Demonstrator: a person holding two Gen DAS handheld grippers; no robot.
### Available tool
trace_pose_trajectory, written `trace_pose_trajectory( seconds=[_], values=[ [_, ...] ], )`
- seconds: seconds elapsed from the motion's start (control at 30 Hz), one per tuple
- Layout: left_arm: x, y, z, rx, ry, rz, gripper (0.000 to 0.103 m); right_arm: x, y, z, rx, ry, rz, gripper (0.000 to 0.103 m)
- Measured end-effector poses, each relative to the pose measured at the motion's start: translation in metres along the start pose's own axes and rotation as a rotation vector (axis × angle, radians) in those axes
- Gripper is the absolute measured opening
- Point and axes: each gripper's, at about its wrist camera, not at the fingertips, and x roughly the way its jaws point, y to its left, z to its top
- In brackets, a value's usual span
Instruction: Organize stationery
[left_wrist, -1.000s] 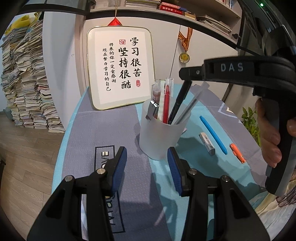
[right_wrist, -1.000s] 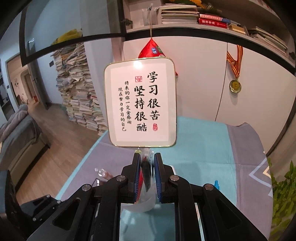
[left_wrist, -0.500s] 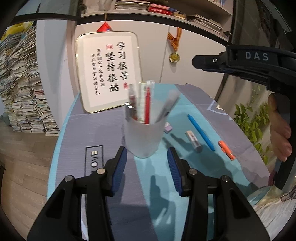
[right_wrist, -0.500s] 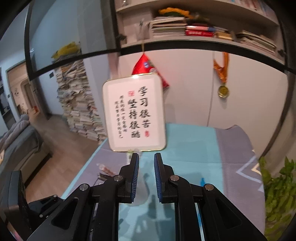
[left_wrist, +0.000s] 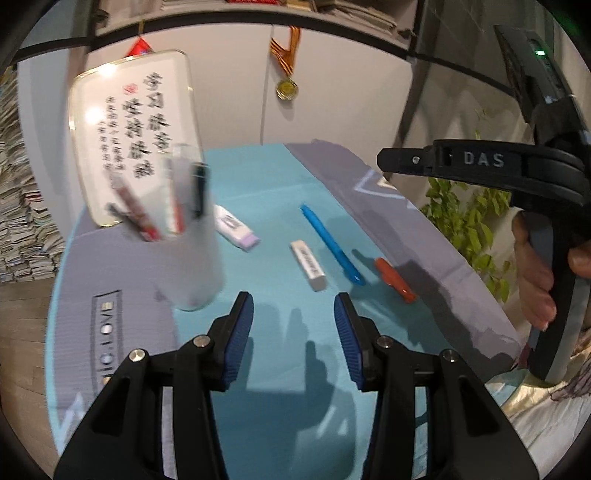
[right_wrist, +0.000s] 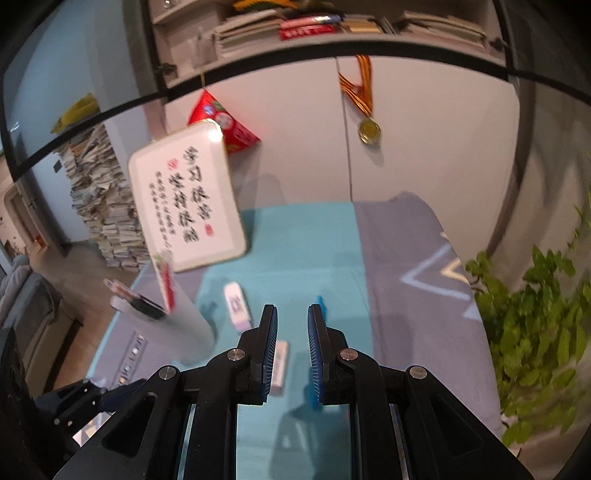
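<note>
A frosted pen cup (left_wrist: 192, 258) with several pens in it stands on the teal cloth, left of my left gripper (left_wrist: 293, 306), which is open and empty. Ahead of that gripper lie a white eraser (left_wrist: 308, 264), a blue pen (left_wrist: 330, 245), an orange marker (left_wrist: 395, 280) and a purple-ended eraser (left_wrist: 236, 229). My right gripper (right_wrist: 292, 314) is shut with nothing between its fingers and hovers over the white eraser (right_wrist: 279, 363) and the blue pen (right_wrist: 319, 299). The cup (right_wrist: 184, 325) stands to its left. Its black body (left_wrist: 480, 162) reaches in from the right.
A framed calligraphy plaque (left_wrist: 136, 133) leans on the wall behind the cup. A green plant (right_wrist: 535, 332) stands past the table's right edge. Stacks of paper (right_wrist: 103, 206) rise from the floor at the left. A hand (left_wrist: 535, 273) holds the right gripper's handle.
The right gripper has let the black pen go into the cup and drawn away to the right. Both views have swung right, so the cup now sits at the left.
</note>
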Motion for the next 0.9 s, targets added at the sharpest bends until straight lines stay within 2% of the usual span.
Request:
trace_pose_trajectory(
  seconds=[0.23,0.57,0.63,0.77,0.83,0.9],
  values=[
    [0.043,-0.024,0.011,0.013,0.067,-0.001,0.042,0.004,-0.033,-0.016,0.030,0.041,0.005,0.016],
    [0.099,-0.029,0.022,0.006,0.142,0.072,0.041,0.016,-0.064,-0.030,0.057,0.085,0.023,0.016],
    [0.108,-0.026,0.023,0.000,0.163,0.077,0.030,0.021,-0.064,-0.032,0.052,0.100,0.031,0.016],
    [0.112,-0.022,0.024,-0.004,0.165,0.081,0.023,0.031,-0.062,-0.035,0.046,0.134,0.048,0.016],
    [0.110,-0.019,0.022,-0.022,0.167,0.068,0.016,0.035,-0.060,-0.036,0.042,0.148,0.056,0.016],
    [0.105,-0.014,0.020,-0.046,0.165,0.053,0.015,0.039,-0.057,-0.038,0.034,0.160,0.065,0.016]
  ],
)
